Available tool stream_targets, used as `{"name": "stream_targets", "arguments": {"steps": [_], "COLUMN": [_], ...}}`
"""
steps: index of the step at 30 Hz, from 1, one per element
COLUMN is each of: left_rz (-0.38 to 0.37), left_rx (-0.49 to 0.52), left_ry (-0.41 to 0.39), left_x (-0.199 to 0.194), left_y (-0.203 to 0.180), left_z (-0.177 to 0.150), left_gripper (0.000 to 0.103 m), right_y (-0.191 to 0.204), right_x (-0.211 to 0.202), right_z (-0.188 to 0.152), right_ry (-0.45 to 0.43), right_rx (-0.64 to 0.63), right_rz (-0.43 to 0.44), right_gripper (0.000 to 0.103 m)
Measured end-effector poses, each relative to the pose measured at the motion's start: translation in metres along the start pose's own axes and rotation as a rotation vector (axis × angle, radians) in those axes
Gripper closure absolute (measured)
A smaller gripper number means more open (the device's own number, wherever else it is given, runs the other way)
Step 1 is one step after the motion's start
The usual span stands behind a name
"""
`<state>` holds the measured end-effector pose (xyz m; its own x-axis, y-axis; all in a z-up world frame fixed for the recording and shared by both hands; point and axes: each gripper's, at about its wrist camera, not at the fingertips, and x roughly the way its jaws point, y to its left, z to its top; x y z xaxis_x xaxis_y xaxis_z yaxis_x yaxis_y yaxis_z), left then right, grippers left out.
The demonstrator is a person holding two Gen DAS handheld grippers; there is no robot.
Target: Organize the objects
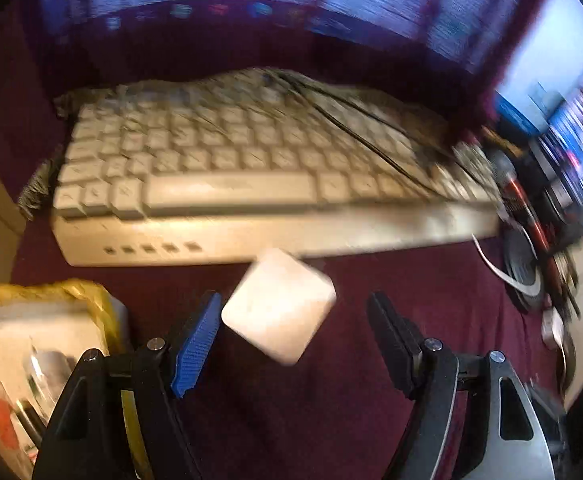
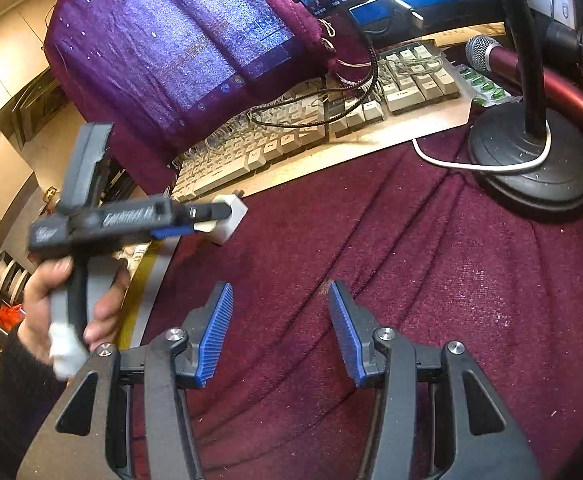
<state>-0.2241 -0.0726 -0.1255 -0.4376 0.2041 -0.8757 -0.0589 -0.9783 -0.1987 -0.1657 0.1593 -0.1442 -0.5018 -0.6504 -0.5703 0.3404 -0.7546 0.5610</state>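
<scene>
A white cube-shaped plug adapter (image 1: 279, 306) lies on the maroon cloth (image 1: 331, 400) just in front of the beige keyboard (image 1: 227, 192). My left gripper (image 1: 293, 300) is open and straddles the cube. The blue left pad is close to the cube's edge, and a clear gap remains on the other side. In the right wrist view a hand (image 2: 43, 304) holds the left gripper (image 2: 211, 220) tilted down over the same adapter (image 2: 233, 220). My right gripper (image 2: 279, 287) stands open above bare maroon cloth (image 2: 411, 280), with nothing between its fingers.
A black round stand base (image 2: 531, 160) with a white cable (image 2: 443, 160) sits right of the keyboard (image 2: 291, 136), with a microphone (image 2: 487, 54) above it. Purple cloth (image 2: 163, 48) drapes a lit monitor. A yellow-wrapped packet (image 1: 31, 320) lies at the left.
</scene>
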Motion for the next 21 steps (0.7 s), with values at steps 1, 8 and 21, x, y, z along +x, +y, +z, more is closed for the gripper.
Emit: {"name": "stream_targets", "arguments": {"steps": [1,8,21], "left_rz": [-0.008,0.173,0.217], "left_rx": [0.02,0.066,0.153], "left_ry": [0.01,0.002,0.014], "left_x": [-0.001,0.006,-0.029], "left_y": [-0.006,-0.029,-0.07], "left_z": [-0.005,-0.015,-0.108], "left_gripper": [0.034,0.034,0.064], "right_y": [0.0,-0.003,0.002], "right_x": [0.001,0.002,0.004], "right_z": [0.0,-0.001,-0.003], "right_ry": [0.001,0.008,0.023], "right_rx": [0.0,0.013,-0.011], "right_rz": [0.0,-0.005,0.021], "right_gripper": [0.054,0.054,0.054]}}
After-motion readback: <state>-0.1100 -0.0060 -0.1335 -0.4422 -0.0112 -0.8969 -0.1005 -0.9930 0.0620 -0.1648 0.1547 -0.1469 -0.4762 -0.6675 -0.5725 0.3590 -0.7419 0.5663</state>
